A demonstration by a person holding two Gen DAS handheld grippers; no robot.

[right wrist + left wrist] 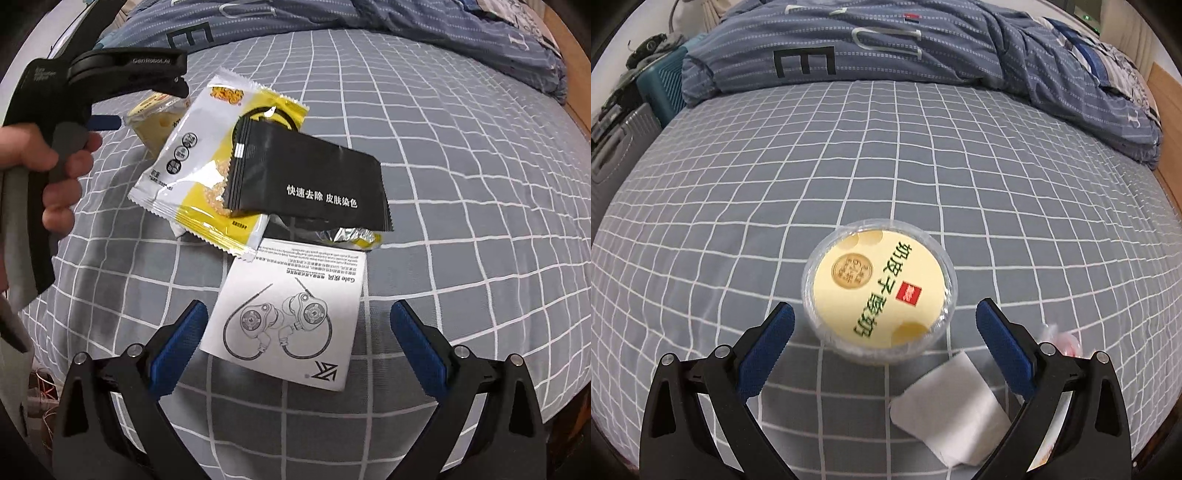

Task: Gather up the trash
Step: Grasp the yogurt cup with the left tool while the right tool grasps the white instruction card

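Left claw (884, 310): wide open, empty, flanking yogurt cup (879, 291); tissue (951, 402) nearby. Right claw (299, 310): wide open, empty, over leaflet (291, 317); black sachet (306, 177) overlaps yellow wrapper (192, 158), bed (461, 184).

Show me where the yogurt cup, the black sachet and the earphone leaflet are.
yogurt cup (879, 290), left wrist view, on the middle of its yellow lid.
black sachet (310, 177), right wrist view, on its plain black face above the white text.
earphone leaflet (288, 317), right wrist view, on the earphone drawing.
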